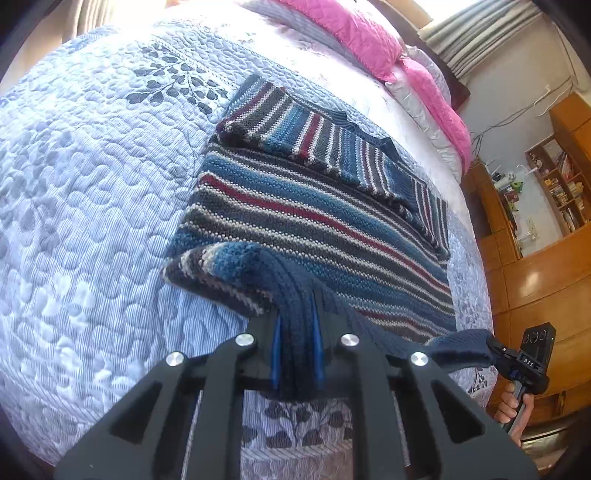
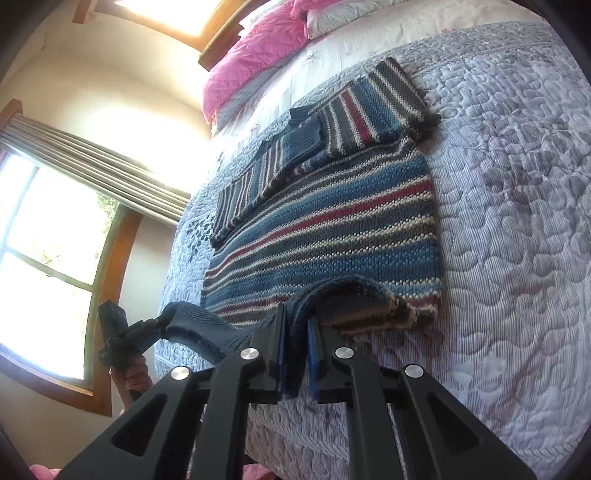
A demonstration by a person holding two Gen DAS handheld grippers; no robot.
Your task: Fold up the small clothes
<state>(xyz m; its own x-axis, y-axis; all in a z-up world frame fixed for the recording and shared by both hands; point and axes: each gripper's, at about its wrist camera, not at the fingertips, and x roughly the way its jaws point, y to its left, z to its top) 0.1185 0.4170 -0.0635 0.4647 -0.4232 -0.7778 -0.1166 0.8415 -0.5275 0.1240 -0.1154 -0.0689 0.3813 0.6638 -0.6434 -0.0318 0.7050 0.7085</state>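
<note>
Knitted wool, striped blue, red, grey and white: one sweater (image 1: 317, 221) lay flat on the bed (image 1: 92, 221), both sleeves folded across the chest. Its navy hem (image 1: 295, 332) was lifted off the quilt at the near edge.

Two grippers were seen. Left gripper (image 1: 297, 354) had its fingers (image 1: 275, 354) clamped on the hem, with bunched navy rib filling the gap between the blue pads. Right gripper (image 2: 295, 354) was likewise clenched on the same hem (image 2: 299, 332), with fabric pinched between its fingers (image 2: 314, 354). Each gripper also showed in the other's view: the right one at the hem's far end (image 1: 495, 349), with a hand (image 1: 515, 410) on its handle; the left one at the other end (image 2: 147, 326), with a hand (image 2: 135, 374) beneath it. The hem stretched between the two grippers, and a corner of the striped body was curled up and over near each grip.

One blue-white quilt with a leaf print (image 2: 517, 221) covered the bed. Two pink pillows (image 1: 369, 33) and one pale grey pillow (image 1: 424, 107) sat at the head, well apart from the sweater.

One window with a wooden frame (image 2: 55, 240) and one grey curtain (image 2: 92, 162) were at the side. One wooden shelf unit (image 1: 561, 177) held books and small items, too small to count.
</note>
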